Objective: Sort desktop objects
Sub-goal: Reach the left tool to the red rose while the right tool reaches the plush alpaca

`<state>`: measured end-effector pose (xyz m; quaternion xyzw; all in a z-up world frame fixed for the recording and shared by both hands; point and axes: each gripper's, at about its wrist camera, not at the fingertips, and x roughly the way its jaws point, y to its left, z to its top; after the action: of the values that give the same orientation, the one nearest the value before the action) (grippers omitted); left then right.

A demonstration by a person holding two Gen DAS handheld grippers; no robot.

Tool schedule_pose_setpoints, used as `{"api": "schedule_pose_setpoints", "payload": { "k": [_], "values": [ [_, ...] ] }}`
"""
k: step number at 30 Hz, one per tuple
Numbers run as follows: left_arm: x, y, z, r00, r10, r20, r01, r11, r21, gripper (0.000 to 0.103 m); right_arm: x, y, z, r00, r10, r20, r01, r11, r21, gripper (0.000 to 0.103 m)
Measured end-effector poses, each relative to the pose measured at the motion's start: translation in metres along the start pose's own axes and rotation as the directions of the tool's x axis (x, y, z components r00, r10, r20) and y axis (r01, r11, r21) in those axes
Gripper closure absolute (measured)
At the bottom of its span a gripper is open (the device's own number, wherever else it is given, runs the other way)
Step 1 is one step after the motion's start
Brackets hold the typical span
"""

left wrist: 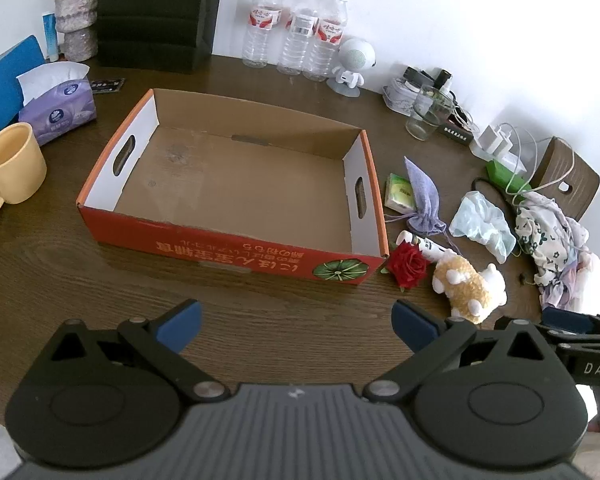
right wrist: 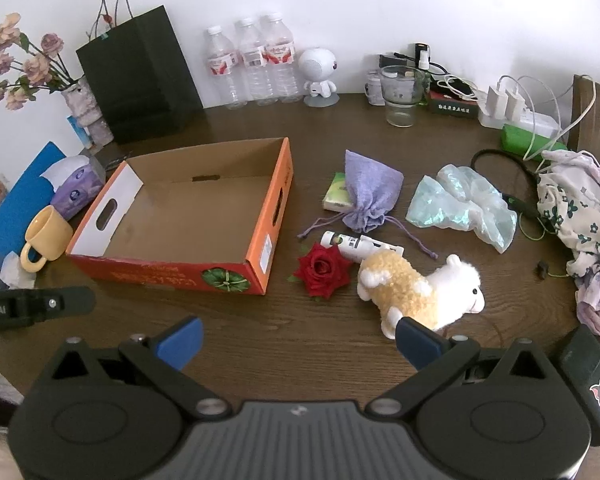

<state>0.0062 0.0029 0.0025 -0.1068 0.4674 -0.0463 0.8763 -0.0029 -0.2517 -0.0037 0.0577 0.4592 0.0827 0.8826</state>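
An orange cardboard box (left wrist: 236, 246) (right wrist: 164, 272) stands open and holds nothing. To its right lie a red rose (left wrist: 408, 265) (right wrist: 323, 270), a plush sheep (left wrist: 470, 280) (right wrist: 416, 288), a white tube (left wrist: 424, 243) (right wrist: 360, 245), a purple pouch (left wrist: 422, 196) (right wrist: 370, 192), a green tissue pack (left wrist: 400, 194) (right wrist: 336, 196) and a pale blue plastic bag (left wrist: 482, 222) (right wrist: 460, 204). My left gripper (left wrist: 296, 326) is open and holds nothing, in front of the box. My right gripper (right wrist: 298, 338) is open and holds nothing, its right finger just in front of the sheep.
A yellow mug (left wrist: 14, 164) (right wrist: 48, 238), a tissue box (left wrist: 58, 106) and a blue folder (left wrist: 4, 80) sit left of the box. A black bag (right wrist: 140, 76), water bottles (right wrist: 256, 64), a glass (right wrist: 400, 96), chargers (right wrist: 508, 106) and floral cloth (right wrist: 580, 216) line the back and right.
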Motion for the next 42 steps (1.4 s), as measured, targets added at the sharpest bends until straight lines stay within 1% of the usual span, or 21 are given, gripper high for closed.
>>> {"api": "schedule_pose_setpoints", "payload": {
  "k": [12,17,22,24,27,30,32,36,40,42],
  "values": [
    [0.0,-0.004,0.0,1.0,0.0,0.007,0.0,1.0,-0.004,0.0,-0.002,-0.004,0.0,1.0,0.005,0.008,-0.005,1.0,-0.007,0.0],
    [0.003,-0.01,0.0,1.0,-0.011,0.002,0.011,1.0,0.005,0.0,-0.002,-0.008,-0.001,1.0,0.003,0.009,-0.003,1.0,-0.006,0.0],
    [0.01,-0.023,0.003,1.0,-0.017,0.011,0.016,0.999,0.044,0.0,0.001,-0.02,0.0,1.0,0.009,0.026,-0.009,1.0,-0.001,0.0],
    [0.014,-0.033,0.006,0.999,-0.03,0.021,0.028,0.997,0.074,0.0,0.003,-0.028,0.001,0.999,0.013,0.041,-0.014,1.0,0.004,0.0],
    [0.022,-0.047,0.009,0.998,-0.056,0.024,0.053,0.992,0.113,0.0,0.005,-0.042,0.0,0.998,-0.005,0.057,0.004,1.0,0.009,0.0],
    [0.032,-0.067,0.011,0.996,-0.089,0.022,0.084,0.982,0.171,0.0,0.011,-0.057,-0.001,0.998,-0.029,0.06,0.028,0.999,0.023,0.0],
    [0.039,-0.084,0.012,0.995,-0.1,0.03,0.091,0.97,0.227,0.0,0.016,-0.069,-0.004,0.997,-0.043,0.061,0.041,0.998,0.037,0.0],
    [0.058,-0.114,0.013,0.994,-0.096,0.047,0.076,0.942,0.326,0.0,0.025,-0.093,-0.008,0.995,-0.071,0.063,0.067,0.996,0.064,0.0],
    [0.079,-0.14,0.011,0.995,-0.089,0.036,0.067,0.915,0.398,0.0,0.037,-0.113,-0.01,0.996,-0.07,0.046,0.066,0.993,0.096,0.0],
    [0.086,-0.149,0.009,0.995,-0.096,0.027,0.076,0.906,0.417,0.0,0.043,-0.119,-0.009,0.997,-0.073,0.038,0.068,0.992,0.102,0.0]
  ]
}}
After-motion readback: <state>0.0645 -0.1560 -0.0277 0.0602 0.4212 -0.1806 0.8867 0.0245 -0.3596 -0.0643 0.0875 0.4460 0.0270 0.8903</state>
